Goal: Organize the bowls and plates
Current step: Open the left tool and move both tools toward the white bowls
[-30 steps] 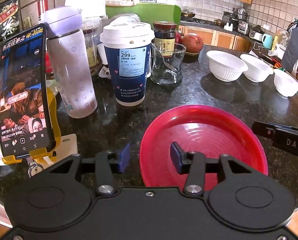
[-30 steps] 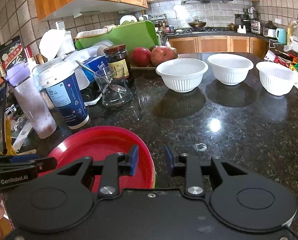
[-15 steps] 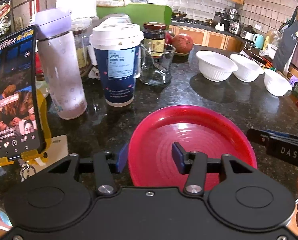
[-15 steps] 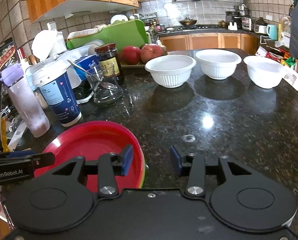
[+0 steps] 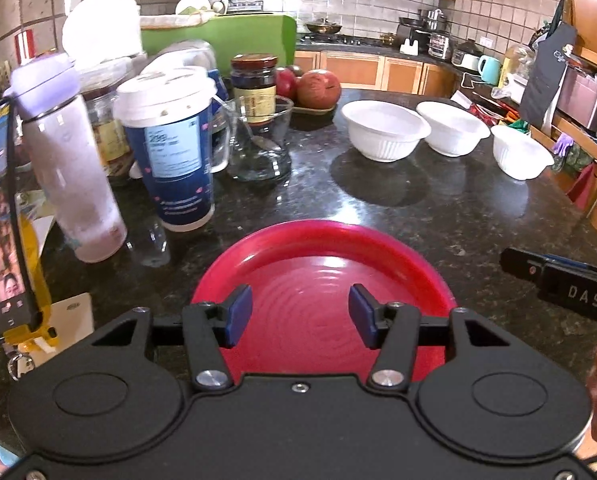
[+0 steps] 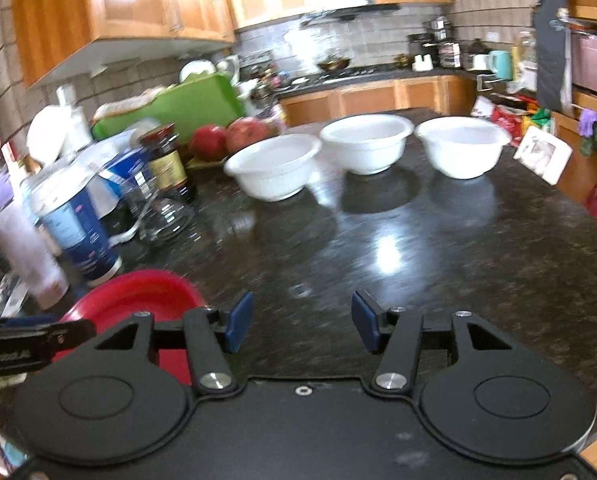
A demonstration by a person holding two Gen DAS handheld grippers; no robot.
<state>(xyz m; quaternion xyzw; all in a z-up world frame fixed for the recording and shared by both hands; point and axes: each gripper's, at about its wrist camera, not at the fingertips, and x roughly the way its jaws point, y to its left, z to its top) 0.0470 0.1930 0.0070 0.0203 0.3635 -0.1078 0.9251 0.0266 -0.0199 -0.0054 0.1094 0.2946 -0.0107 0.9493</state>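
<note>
A red plate (image 5: pixel 322 268) lies on the dark granite counter (image 5: pixel 438 216) near its front edge. My left gripper (image 5: pixel 300 314) hangs open above the plate's near part, nothing between its blue pads. Three white bowls stand in a row farther back: one (image 6: pixel 274 172), a second (image 6: pixel 366 140) and a third (image 6: pixel 462 144). My right gripper (image 6: pixel 302 322) is over bare counter to the right of the red plate (image 6: pixel 138 296); its jaws are opening and hold nothing. The right view is blurred. The right gripper's body (image 5: pixel 562 284) shows at the left view's right edge.
Clutter crowds the counter's left: a purple-lidded bottle (image 5: pixel 70 160), a blue paper cup (image 5: pixel 174 152), a glass with a spoon (image 5: pixel 262 144), a dark jar (image 5: pixel 254 84), red fruit (image 5: pixel 322 88) and a phone on a yellow stand (image 5: pixel 2 236). A green board (image 6: pixel 178 108) stands behind.
Both grippers' jaws have widened, the right one much more. The right gripper has swung rightward, off the red plate and toward the bowls. The left gripper now sits centred over the plate.
</note>
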